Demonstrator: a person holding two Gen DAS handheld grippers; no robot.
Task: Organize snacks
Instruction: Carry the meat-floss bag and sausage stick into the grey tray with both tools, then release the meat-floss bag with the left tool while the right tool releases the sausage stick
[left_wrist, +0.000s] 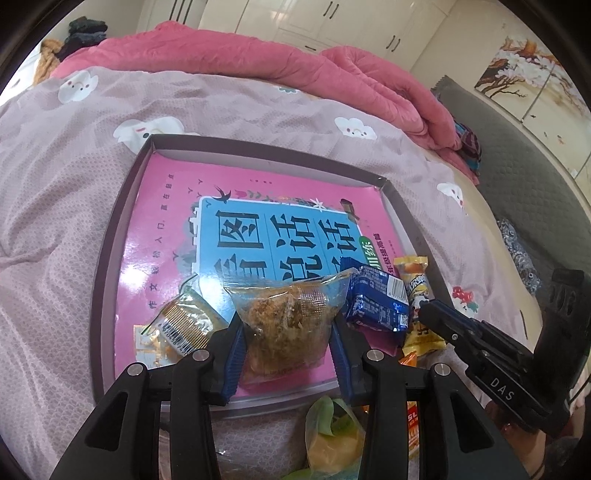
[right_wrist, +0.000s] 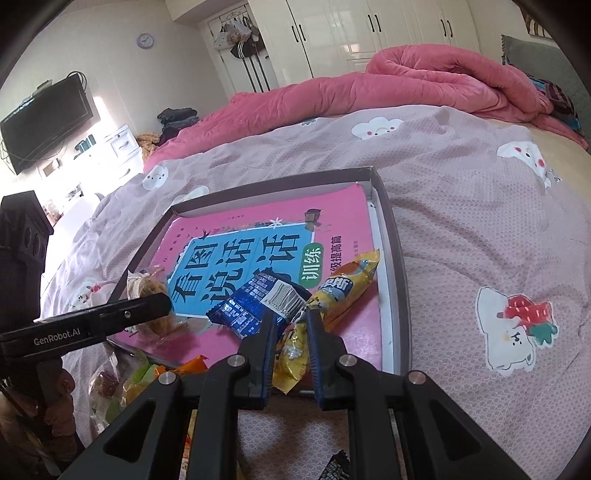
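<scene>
1. Both my jaws are clenched on snacks: my left gripper (left_wrist: 286, 332) pinches a clear pouch of brown floss cake (left_wrist: 284, 317) between its blue pads, and my right gripper (right_wrist: 290, 325) is squeezed tight on the tail of a yellow snack packet (right_wrist: 345, 284).
2. That yellow packet stretches away toward two o'clock in my right view, lying over the tray's near right part.
3. A blue wrapped snack (right_wrist: 255, 302) sits just beside it at ten o'clock, touching it (barcode facing up).
4. All three are in the shallow grey tray (left_wrist: 110, 236), on a pink book cover (left_wrist: 166, 206) lining its floor.
5. At eight o'clock of the pouch lies a gold-striped packet (left_wrist: 184, 325).
6. More wrappers (left_wrist: 332, 435) are heaped at six o'clock, outside the tray, on the mauve bedspread (left_wrist: 55, 221).
</scene>
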